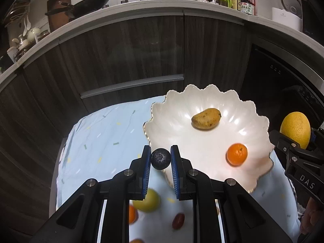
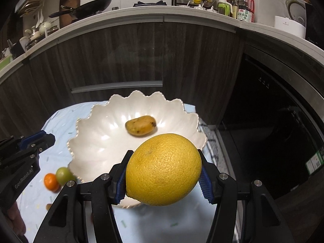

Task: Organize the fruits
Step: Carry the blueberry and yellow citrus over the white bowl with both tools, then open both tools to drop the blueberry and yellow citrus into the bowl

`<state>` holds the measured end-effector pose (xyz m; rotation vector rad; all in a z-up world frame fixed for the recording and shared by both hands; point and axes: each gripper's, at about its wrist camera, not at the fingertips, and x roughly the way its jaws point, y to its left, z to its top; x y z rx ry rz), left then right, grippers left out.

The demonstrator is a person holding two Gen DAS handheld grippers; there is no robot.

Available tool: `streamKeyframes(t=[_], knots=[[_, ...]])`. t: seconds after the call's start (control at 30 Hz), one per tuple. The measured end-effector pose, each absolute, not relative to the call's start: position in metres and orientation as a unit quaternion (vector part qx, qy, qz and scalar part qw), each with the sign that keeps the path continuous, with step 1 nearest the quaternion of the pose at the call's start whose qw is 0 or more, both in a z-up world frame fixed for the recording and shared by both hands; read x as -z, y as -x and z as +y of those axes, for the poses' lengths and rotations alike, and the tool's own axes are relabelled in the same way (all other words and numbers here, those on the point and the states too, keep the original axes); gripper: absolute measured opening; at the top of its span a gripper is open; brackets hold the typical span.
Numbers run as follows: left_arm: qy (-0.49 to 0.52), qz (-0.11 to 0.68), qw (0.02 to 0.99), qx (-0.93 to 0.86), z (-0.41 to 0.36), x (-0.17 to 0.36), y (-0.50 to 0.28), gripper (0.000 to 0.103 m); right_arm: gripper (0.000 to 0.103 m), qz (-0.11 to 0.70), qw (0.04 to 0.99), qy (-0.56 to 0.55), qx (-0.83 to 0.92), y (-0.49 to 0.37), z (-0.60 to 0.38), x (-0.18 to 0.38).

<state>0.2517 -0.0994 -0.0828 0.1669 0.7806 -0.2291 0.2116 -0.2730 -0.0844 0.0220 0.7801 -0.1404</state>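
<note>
My left gripper (image 1: 160,155) is shut on a small dark round fruit (image 1: 161,160), held above the near left rim of a white scalloped bowl (image 1: 182,133). In the bowl lie a yellow mango (image 1: 206,118) and a tangerine (image 1: 237,154). My right gripper (image 2: 164,154) is shut on a large yellow citrus (image 2: 164,170), held over the bowl's (image 2: 97,141) near right side, where the mango (image 2: 140,126) shows behind it. The citrus hides the tangerine in the right wrist view. Each gripper sees the other: the right gripper (image 1: 296,139) with its citrus (image 1: 295,128), and the left gripper (image 2: 43,140).
On the light-blue cloth (image 1: 101,141) near the bowl lie a green fruit (image 1: 148,201), another tangerine (image 1: 132,214) and a red fruit (image 1: 178,220). Dark wood cabinets (image 1: 121,60) stand behind the table, a dark appliance (image 2: 273,131) at the right. A counter above carries a wok (image 1: 89,3) and bottles (image 1: 246,2).
</note>
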Motion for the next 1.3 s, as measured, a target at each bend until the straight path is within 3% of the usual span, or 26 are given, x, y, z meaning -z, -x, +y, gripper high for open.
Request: streamKeyframes(t=[0.8, 0.87, 0.93, 1.0, 1.07, 1.3], knots=[[-0.081, 0.425, 0.893, 0.124, -0.128, 0.127, -0.312, 0.021, 0.059, 0.443, 0.894, -0.014, 0.070, -0.281, -0.305, 0.132], [-0.084, 0.426, 0.892, 0.125, -0.129, 0.128, -0.312, 0.031, 0.060, 0.452, 0.889, -0.015, 0.075, -0.282, -0.307, 0.136], [-0.085, 0.426, 0.893, 0.120, -0.129, 0.128, -0.312, 0.053, 0.060, 0.457, 0.886, -0.018, 0.078, -0.284, -0.308, 0.138], [-0.091, 0.424, 0.894, 0.114, -0.129, 0.128, -0.312, 0.054, 0.065, 0.452, 0.888, -0.016, 0.084, -0.283, -0.308, 0.136], [-0.097, 0.426, 0.893, 0.110, -0.130, 0.129, -0.312, 0.054, 0.083, 0.439, 0.893, -0.012, 0.092, -0.280, -0.309, 0.131], [-0.095, 0.418, 0.898, 0.100, -0.125, 0.123, -0.304, 0.070, 0.085, 0.425, 0.901, -0.010, 0.090, -0.271, -0.306, 0.118]])
